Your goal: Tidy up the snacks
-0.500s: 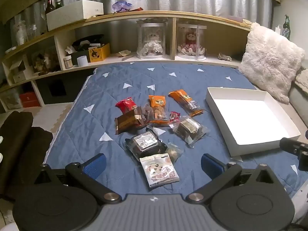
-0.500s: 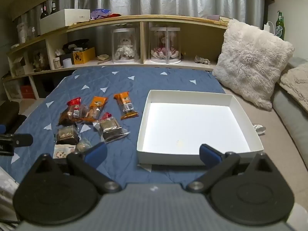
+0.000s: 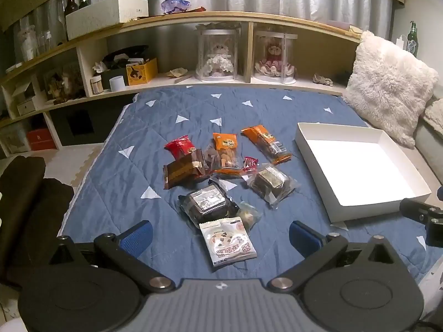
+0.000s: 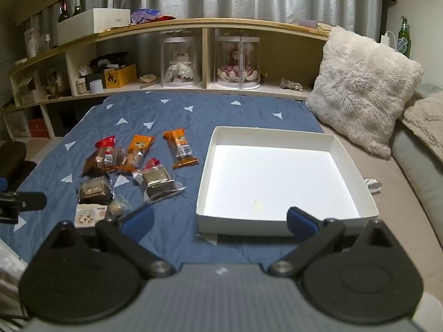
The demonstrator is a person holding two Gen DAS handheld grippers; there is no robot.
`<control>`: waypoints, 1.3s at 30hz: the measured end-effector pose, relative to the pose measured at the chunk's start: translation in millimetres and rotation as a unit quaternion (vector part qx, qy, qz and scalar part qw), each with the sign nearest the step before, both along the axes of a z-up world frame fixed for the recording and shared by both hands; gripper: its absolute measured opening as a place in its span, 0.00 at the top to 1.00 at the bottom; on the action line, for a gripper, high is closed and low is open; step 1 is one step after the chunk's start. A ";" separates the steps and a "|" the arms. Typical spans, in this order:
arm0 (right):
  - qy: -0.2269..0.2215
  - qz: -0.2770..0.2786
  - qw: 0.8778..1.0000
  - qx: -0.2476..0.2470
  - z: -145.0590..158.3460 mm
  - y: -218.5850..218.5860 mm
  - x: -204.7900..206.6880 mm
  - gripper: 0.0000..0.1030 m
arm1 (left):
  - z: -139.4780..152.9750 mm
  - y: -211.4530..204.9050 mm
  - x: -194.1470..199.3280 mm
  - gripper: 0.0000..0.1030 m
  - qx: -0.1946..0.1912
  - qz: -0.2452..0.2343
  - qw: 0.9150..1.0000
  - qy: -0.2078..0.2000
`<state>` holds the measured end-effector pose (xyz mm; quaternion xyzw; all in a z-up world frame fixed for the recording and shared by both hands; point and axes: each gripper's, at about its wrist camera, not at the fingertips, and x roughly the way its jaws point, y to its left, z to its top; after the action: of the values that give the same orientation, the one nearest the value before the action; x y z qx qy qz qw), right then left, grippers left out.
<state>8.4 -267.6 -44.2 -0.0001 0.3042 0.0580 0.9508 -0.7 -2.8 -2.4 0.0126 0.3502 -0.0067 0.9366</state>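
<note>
Surveying the scene, no packet has yet been collected; judged as the opening step, with sorting not begun. A quilted blue bedspread [image 3: 116, 182] with white triangles carries everything. At three o'clock from the snacks lies a shallow white box [image 4: 277, 138], square, stiff-walled, holding nothing. The snacks sit in a loose heap at centre: a crinkled brown packet [image 3: 182, 172], two clear-wrapped dark cakes [image 3: 206, 203] [image 3: 270, 182], two glossy orange packets [image 3: 225, 149] [image 3: 265, 144], a red packet [image 3: 180, 146], and at six o'clock a flat white pouch [image 3: 228, 242].

The left gripper [image 3: 220, 233] hangs released, blue pads wide either side of the white pouch, not touching it. The right gripper [image 4: 220, 221] is likewise released, over the box's near wall. The next move probably calls for lowering the left gripper and pinching the pouch; thin slippery film may slide.
</note>
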 end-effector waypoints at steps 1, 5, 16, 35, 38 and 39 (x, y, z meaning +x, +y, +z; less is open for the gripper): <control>0.000 0.000 1.000 0.000 -0.5 -0.9 -0.1 0.01 | 0.2 0.2 0.0 0.00 0.000 0.000 1.000 0.000; 0.004 0.001 1.000 -0.006 -1.7 0.4 1.6 0.00 | 0.4 0.4 0.2 0.00 -0.001 0.000 1.000 0.000; 0.007 0.001 1.000 -0.010 -2.2 0.2 2.0 0.01 | 0.4 -3.3 0.5 0.00 0.000 -0.001 1.000 0.000; 0.008 0.001 1.000 -0.012 -2.0 0.4 2.3 0.00 | 0.3 -3.9 1.2 0.00 -0.001 -0.001 1.000 0.000; 0.008 0.001 1.000 -0.012 -1.9 1.0 2.6 0.01 | -0.2 -6.7 1.8 0.00 -0.001 -0.002 1.000 0.000; 0.008 0.001 1.000 -0.013 -2.1 0.5 2.3 0.01 | -0.1 -7.4 1.8 0.00 -0.001 -0.002 1.000 0.000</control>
<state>10.7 -267.1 -46.3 -0.0121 0.3125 0.0551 0.9482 1.1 -10.1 -2.5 0.0123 0.3505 -0.0088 0.9364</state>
